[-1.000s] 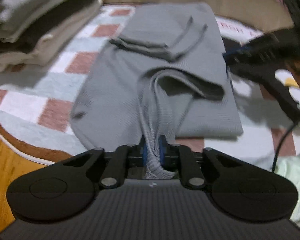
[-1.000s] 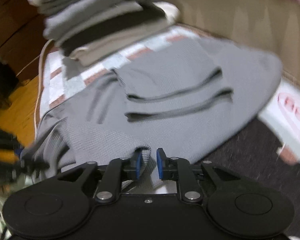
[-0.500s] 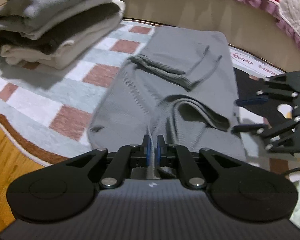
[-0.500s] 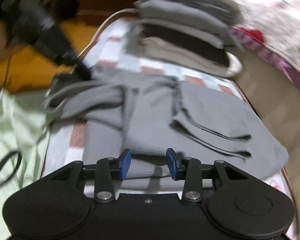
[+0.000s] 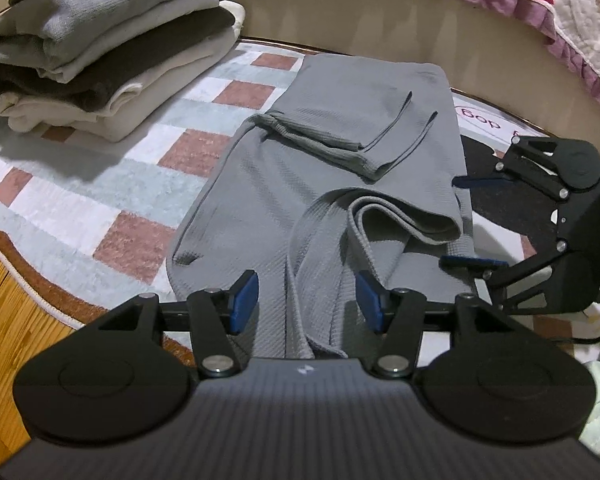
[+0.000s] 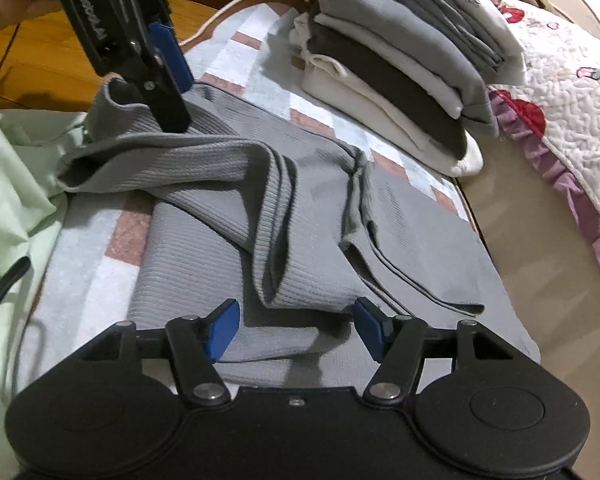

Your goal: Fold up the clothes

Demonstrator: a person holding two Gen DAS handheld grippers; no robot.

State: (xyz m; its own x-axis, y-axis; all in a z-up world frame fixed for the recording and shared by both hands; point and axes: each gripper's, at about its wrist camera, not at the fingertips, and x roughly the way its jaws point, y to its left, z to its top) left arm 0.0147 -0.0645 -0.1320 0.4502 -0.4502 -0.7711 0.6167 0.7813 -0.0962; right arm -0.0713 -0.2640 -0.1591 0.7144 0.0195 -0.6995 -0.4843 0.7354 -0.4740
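One grey ribbed garment [image 5: 332,184] lies partly folded on a checked rug [image 5: 112,184] of pale blue, white and rust squares, its sleeves doubled across the flat body. The left gripper [image 5: 306,300] is opening its blue-padded fingers, a loose fold between them but unpinched. The right gripper [image 6: 296,324] is opening too, astride the sleeve's cuff. A stack [image 5: 100,40] of folded knits sits at the rug's far edge, beside wooden floor [image 5: 8,312].
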